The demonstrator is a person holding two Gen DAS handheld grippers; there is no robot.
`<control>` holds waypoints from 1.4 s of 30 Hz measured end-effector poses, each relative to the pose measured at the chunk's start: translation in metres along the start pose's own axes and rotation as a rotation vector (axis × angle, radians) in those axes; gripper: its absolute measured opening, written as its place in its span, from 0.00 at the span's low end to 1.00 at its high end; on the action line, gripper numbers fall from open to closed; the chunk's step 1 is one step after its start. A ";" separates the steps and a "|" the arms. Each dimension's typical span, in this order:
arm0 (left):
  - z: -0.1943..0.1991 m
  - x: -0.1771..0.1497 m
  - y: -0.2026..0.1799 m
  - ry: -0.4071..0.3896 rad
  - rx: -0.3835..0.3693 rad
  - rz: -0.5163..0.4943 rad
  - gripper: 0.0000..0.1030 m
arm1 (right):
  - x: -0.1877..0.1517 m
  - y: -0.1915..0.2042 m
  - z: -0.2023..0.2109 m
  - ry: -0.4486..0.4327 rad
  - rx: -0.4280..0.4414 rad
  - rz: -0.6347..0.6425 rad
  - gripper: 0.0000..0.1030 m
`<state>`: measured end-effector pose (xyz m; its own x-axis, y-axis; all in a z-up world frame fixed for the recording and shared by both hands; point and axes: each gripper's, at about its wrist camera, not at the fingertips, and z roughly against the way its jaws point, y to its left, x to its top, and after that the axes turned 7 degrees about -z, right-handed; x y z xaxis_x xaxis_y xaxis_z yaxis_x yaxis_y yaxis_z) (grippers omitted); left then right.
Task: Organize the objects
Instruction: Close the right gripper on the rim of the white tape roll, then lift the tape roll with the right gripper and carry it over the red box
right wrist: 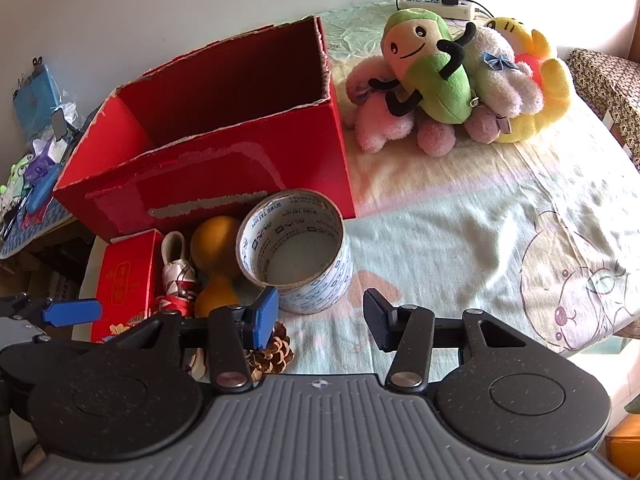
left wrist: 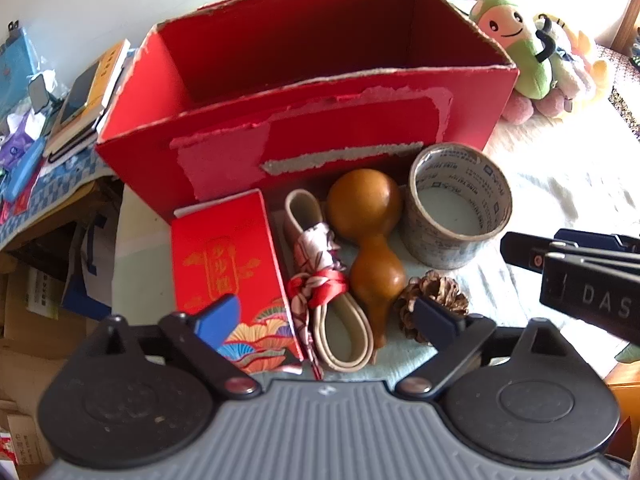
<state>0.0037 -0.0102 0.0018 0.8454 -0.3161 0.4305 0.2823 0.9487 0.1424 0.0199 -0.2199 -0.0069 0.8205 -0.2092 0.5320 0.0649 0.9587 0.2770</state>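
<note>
- Closest in, the left gripper [left wrist: 326, 318] hangs tilted down over a row of small things, its blue-tipped fingers [left wrist: 218, 316] spread wide with nothing pressed between them.
- Under it lie a red packet [left wrist: 230, 264] with gold print, a folded strap [left wrist: 320, 280] tied with a red ribbon, a brown gourd [left wrist: 370, 240] and a pine cone [left wrist: 434, 300], all side by side on the pale bedsheet [left wrist: 560, 200].
- Just right of the gourd stands a roll of tape [left wrist: 460, 208], upright with its hollow facing up.
- Behind the whole row sits a red cardboard box [left wrist: 304, 92], open at the top with torn edges; I see nothing inside it.
- Over on the right, the right gripper [right wrist: 320, 316] hovers near the tape roll [right wrist: 298, 248], jaws apart and holding nothing; its left finger [right wrist: 264, 318] partly covers the pine cone [right wrist: 272, 354].
- Beyond the box [right wrist: 224, 132] lies a heap of soft toys [right wrist: 452, 84], a green one on top.
- A power strip [right wrist: 436, 4] lies near the wall.
- Left of the box, books [left wrist: 92, 92] and clutter crowd a side surface.
</note>
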 end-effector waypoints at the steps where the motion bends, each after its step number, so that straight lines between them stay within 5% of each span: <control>1: 0.001 0.001 0.001 -0.012 -0.005 -0.001 0.91 | 0.002 -0.001 -0.001 0.003 0.006 -0.007 0.49; 7: 0.011 0.011 0.010 -0.087 -0.055 0.015 0.79 | 0.011 -0.009 -0.007 0.008 0.040 -0.067 0.44; 12: 0.012 0.021 0.012 -0.127 -0.188 0.028 0.61 | 0.019 -0.016 -0.015 0.022 0.063 -0.106 0.37; 17: 0.006 0.035 0.005 -0.135 -0.316 0.028 0.50 | 0.025 -0.023 -0.027 0.041 0.092 -0.121 0.31; 24: -0.020 0.052 -0.005 -0.053 -0.400 0.074 0.41 | 0.037 -0.031 -0.040 0.072 0.138 -0.109 0.24; 33: -0.047 0.062 -0.012 0.023 -0.390 0.131 0.36 | 0.054 -0.040 -0.063 0.151 0.179 -0.097 0.22; 42: -0.051 0.063 -0.021 0.031 -0.309 0.085 0.11 | 0.056 -0.038 -0.066 0.191 0.160 -0.060 0.13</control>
<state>0.0741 -0.0504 -0.0196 0.8839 -0.2403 0.4012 0.3305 0.9280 -0.1723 0.1010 -0.2557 -0.0404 0.9112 -0.2103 0.3543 0.0386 0.8997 0.4348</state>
